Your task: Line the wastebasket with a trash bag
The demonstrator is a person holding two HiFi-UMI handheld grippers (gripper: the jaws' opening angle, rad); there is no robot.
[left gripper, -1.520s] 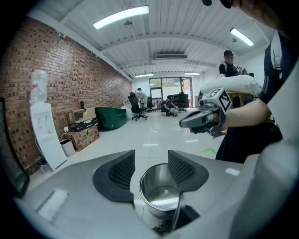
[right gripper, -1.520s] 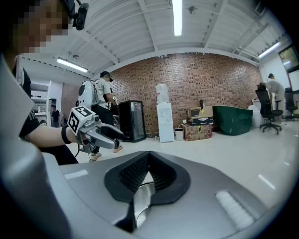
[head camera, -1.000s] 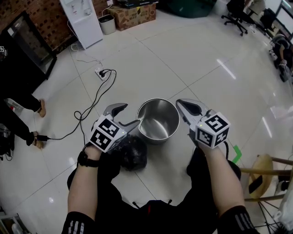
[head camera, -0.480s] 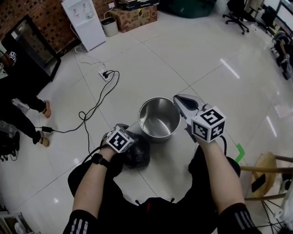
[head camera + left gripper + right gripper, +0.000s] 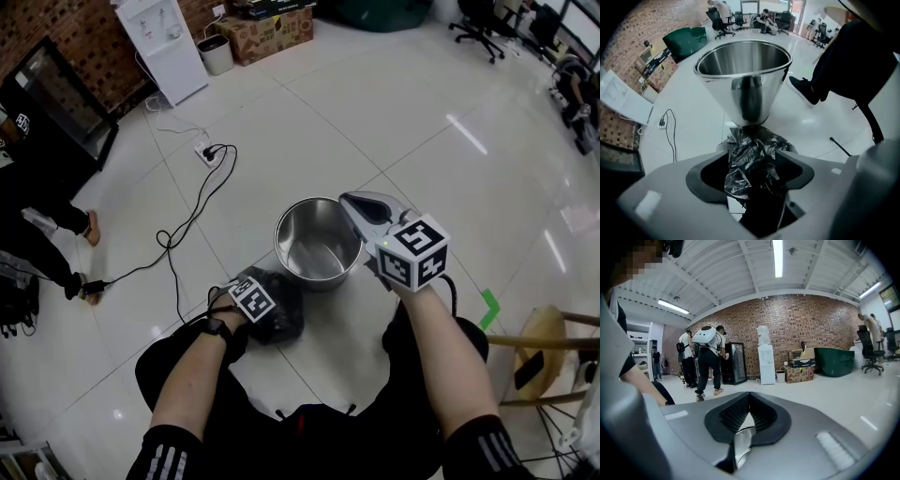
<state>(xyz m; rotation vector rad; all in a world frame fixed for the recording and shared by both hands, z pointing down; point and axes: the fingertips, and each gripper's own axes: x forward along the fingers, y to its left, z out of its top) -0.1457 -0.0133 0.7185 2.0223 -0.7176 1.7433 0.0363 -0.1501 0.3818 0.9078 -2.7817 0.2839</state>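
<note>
Two tools are in play, but only one is engaged with the task's thing. The left tool (image 5: 757,158) points straight down at the floor (image 5: 422,141). Its jaws stand well apart with the crumpled black trash bag (image 5: 279,314) bunched between them. The film reaches toward both pads, yet no pinch on it shows. The bag lies in a heap on the tiles just beside the near foot of the steel wastebasket (image 5: 314,274), seemingly touching it. The wastebasket stands upright and bare inside, with no liner in it. The right tool (image 5: 746,414) hangs roughly level, over the basket's right-hand rim in the head view, its jaws brought fully together on nothing. A bright sliver of metal shows through the slot below its pads, probably the basket underneath rather than anything held.

Judged from this, the step in hand is the pick-up of the bag, the very start of the job; the lining itself is not begun. The next move calls for the left jaws to close on a good fold of film, deep enough not to slip out, and then a lift clear of the floor. After that the bag's mouth has to be found and opened, which likely needs the right tool to part its jaws and take the opposite edge. Catching a single layer of thin, slippery plastic in a tight wad looks hard, and grabbing the whole clump would leave the mouth shut.
</note>
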